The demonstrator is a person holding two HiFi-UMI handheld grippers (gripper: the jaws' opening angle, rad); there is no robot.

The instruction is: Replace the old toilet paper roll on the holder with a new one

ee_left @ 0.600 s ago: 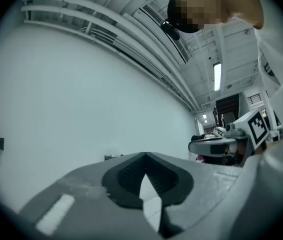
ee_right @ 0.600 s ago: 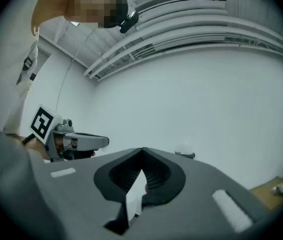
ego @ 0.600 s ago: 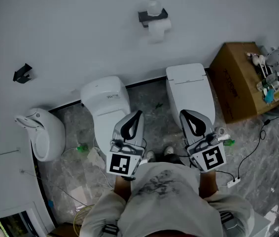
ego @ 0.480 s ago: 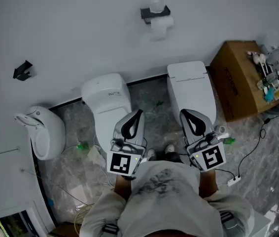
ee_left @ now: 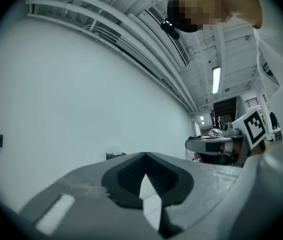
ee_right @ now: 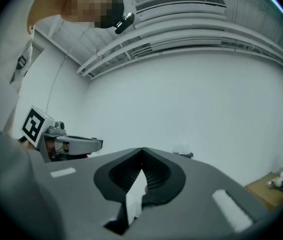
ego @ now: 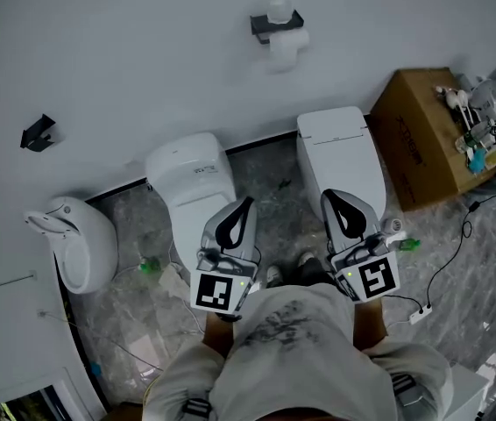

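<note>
Plain white wall (ego: 143, 51), grey marbled floor (ego: 264, 187).
Two toilets (ego: 188, 182) stand along the wall, urinal (ego: 77, 239) left, cardboard box (ego: 414, 139) right.

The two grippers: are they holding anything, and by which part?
Nothing is held. The left gripper and the right gripper are both shut and empty.

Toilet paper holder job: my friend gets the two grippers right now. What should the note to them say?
Left gripper: shut, empty, held level in front of the person.
Right gripper: shut, empty, level too.
Holder: up on the wall ahead, with the old roll hanging on it. A pale thing sits on top; can't tell what it is.
Done: nothing yet; both grippers are well short of the holder.
Left: take the old roll off, find a new roll, put it on.
</note>
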